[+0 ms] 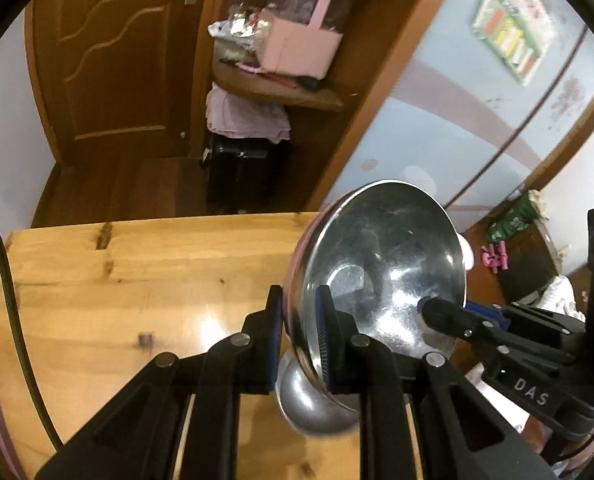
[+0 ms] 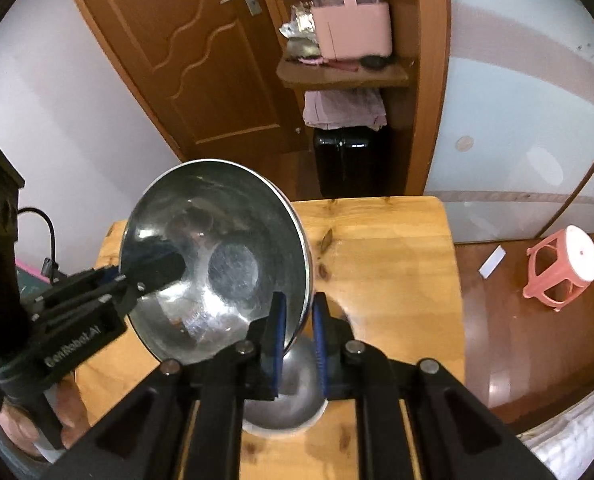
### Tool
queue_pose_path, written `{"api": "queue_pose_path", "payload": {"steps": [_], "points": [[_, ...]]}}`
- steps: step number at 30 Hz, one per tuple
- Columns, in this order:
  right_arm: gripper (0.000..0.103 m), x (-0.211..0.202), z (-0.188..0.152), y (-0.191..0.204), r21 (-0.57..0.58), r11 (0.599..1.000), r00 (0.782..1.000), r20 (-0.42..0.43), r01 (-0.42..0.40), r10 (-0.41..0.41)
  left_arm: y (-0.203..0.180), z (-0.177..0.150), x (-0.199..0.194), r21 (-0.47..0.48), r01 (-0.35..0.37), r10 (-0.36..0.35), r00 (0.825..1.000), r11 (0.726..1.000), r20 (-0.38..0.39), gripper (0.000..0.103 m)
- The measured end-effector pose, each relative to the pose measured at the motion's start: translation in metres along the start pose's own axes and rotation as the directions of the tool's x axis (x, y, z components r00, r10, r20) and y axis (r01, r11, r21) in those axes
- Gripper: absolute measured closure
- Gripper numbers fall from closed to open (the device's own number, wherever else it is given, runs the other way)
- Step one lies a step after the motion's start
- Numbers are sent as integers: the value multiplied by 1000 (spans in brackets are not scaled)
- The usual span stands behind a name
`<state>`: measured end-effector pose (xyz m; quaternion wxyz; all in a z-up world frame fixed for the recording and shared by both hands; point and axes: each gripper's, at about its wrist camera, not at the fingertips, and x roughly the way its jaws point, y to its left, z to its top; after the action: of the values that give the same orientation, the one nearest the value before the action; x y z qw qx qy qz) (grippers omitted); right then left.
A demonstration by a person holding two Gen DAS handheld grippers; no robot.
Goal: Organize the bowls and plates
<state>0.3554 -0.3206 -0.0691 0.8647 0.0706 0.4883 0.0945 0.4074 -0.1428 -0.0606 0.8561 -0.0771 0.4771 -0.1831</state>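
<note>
The steel bowl [image 1: 381,276] is hanging tilted above the wooden table [image 1: 137,280], gripped at opposite sides of its rim. The left gripper [image 1: 299,336] is clamping the rim with one finger inside and one outside; the right gripper [image 2: 297,336] is pinching the far side the same way, its blue pads [image 2: 280,336] pressing on the thin wall. In the left view the right gripper is showing as a black finger reaching over the rim into the bowl. A second steel bowl [image 2: 285,396] is sitting on the table right beneath, near the front edge, and the lifted one is standing clear of it.

The tabletop is lying bare on both sides of the bowls, with open wood stretching to its far edge [image 2: 369,200] and its left corner [image 1: 13,236]. A black cable [image 1: 13,300] is running down past the table's left side.

Beyond the table, a brown door [image 2: 201,60] is standing shut, next to a shelf [image 2: 345,74] carrying a pink container [image 2: 353,32], with a black box [image 2: 349,164] on the floor below. A frosted sliding panel [image 2: 517,100] is filling the right wall, and a pink stool [image 2: 563,268] is standing on the dark floor, well apart from the table. A hand [image 2: 29,424] is showing under the left gripper's handle.
</note>
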Motion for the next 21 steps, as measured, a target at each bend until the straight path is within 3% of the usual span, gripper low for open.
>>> {"api": "queue_pose_path", "payload": {"steps": [6, 12, 16, 21], "points": [[91, -77, -44, 25, -20, 999, 999, 35, 27, -26, -30, -37, -83, 42, 29, -30, 999, 999, 12, 89], [91, -129, -111, 56, -47, 998, 999, 25, 44, -43, -47, -105, -149, 70, 42, -41, 999, 997, -15, 88], [91, -142, -161, 65, -47, 999, 1000, 4, 12, -12, -45, -161, -157, 63, 27, -22, 996, 998, -86, 88], [91, -139, -220, 74, -24, 999, 1000, -15, 21, -21, -39, -230, -137, 75, -11, 24, 984, 997, -175, 88]]}}
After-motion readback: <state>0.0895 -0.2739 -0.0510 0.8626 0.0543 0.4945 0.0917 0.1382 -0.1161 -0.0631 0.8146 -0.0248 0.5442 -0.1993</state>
